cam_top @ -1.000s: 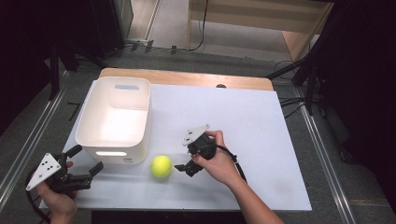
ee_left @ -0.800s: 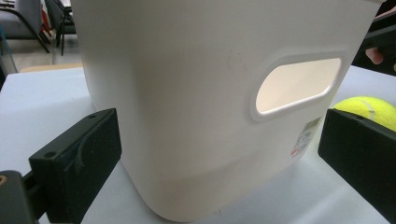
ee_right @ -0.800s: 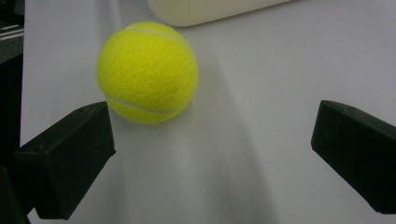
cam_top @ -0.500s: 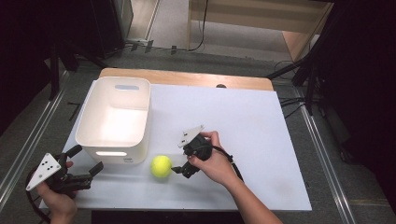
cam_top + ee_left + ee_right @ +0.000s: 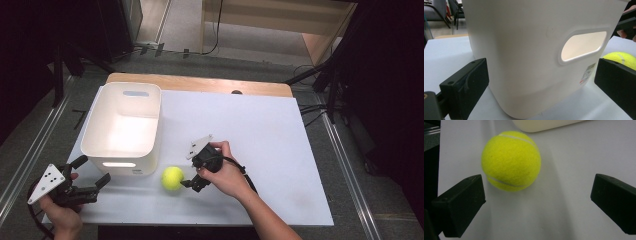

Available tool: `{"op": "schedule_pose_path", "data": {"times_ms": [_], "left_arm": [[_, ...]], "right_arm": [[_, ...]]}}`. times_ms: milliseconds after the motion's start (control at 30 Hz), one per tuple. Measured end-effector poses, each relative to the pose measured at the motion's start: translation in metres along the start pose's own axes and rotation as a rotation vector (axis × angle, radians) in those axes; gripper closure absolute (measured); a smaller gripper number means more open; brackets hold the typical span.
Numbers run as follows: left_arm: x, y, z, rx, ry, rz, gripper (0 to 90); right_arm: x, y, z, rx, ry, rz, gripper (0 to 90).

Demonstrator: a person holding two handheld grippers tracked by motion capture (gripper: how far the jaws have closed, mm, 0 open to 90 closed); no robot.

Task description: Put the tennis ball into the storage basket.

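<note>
A yellow ball [image 5: 172,178] is seen on the white surface [image 5: 280,150], just before the bin [image 5: 123,130]. The right tool [image 5: 188,183] is held wide open beside it, not touching. The ball is judged light, springy and apt to roll; it is best gripped across its middle. The left tool [image 5: 98,186], also wide, is pointed at the bin's wall.

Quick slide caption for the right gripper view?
Open right gripper lined up on the tennis ball, bin just beyond.

Yellow-green tennis ball [image 5: 172,178], white bin [image 5: 122,130], black tongs [image 5: 536,207]
</note>
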State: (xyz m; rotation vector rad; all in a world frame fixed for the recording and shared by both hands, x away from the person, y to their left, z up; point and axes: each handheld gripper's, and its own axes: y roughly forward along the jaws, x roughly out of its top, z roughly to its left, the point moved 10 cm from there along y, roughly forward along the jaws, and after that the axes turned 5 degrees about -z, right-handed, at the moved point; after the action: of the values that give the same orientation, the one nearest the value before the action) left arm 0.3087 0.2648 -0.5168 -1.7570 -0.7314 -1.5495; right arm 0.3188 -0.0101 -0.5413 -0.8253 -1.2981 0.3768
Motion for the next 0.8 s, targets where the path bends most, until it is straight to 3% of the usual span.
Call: {"op": "schedule_pose_path", "data": {"times_ms": [800], "left_arm": [[0.000, 0.000, 0.000, -0.003, -0.002, -0.002, 0.0]], "right_arm": [[0.007, 0.018, 0.010, 0.040, -0.038, 0.055, 0.0]]}}
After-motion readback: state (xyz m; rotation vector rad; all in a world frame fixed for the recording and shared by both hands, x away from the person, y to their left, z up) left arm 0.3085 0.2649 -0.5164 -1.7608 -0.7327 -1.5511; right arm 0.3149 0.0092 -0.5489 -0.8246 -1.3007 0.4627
